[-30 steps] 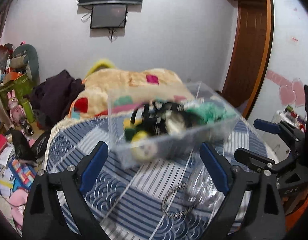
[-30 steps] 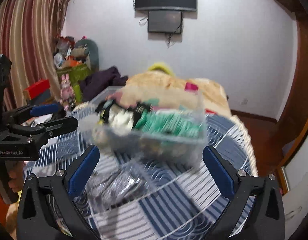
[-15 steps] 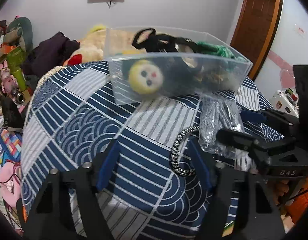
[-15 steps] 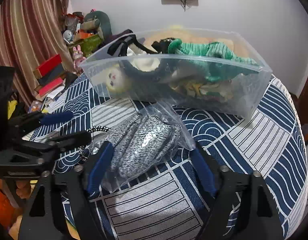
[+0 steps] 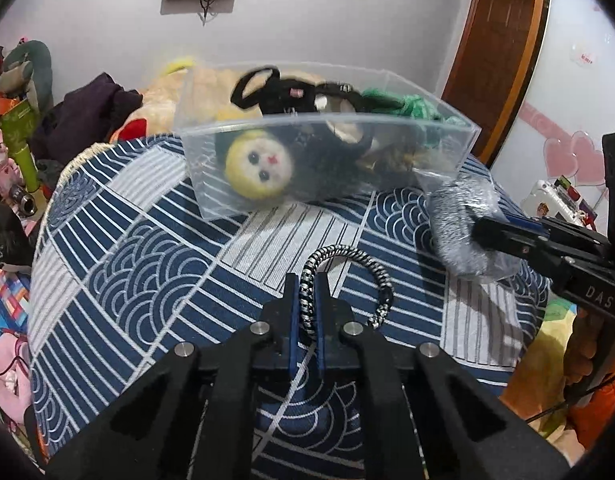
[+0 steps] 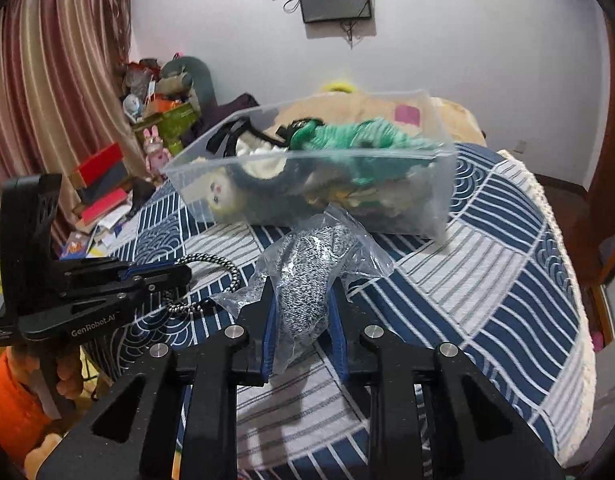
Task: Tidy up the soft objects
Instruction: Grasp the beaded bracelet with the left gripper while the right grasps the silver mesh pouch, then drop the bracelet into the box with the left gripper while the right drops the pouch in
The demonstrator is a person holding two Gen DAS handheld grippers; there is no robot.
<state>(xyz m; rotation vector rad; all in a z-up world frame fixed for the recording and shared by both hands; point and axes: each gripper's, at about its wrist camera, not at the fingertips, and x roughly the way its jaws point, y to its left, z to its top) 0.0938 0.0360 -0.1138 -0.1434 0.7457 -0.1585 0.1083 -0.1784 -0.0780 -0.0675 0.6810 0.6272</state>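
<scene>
Bedroom clutter aside, the biggest thing we're working over is the surface [image 5: 119, 264], draped in a navy and white patchwork cloth. On it, toward the far side, sits the clear plastic bin [image 6: 431, 200], already stuffed with soft stuff: a yellow-faced plush [image 5: 257, 170] pressed against the front wall, something black and fuzzy, and a green knit piece [image 6: 347, 136] on top.

Next size down is the bagged grey knit item [image 6: 307, 276], lying just in front of the bin. Our right hand-held gripper [image 6: 301, 320] has its jaws closing on it, and the blue pads already look pressed into the plastic on both sides, so we'd call that a grab in progress.

Smallest is the black-and-white braided cord loop [image 5: 347, 276], lying on the cloth just beside the bag. Our left hand-held gripper [image 5: 307, 308] is clenched right down on one strand of it, the rest of the loop curling out to the right.

So we reckon we're at the pick-up step for the last two loose bits, both at once. Next move probably calls for lifting each one clear of the cloth and carrying it over the bin's front wall. The bin's pretty full, so we'd aim for the gaps, and watch that the slippery bag doesn't slide out of the pads.
</scene>
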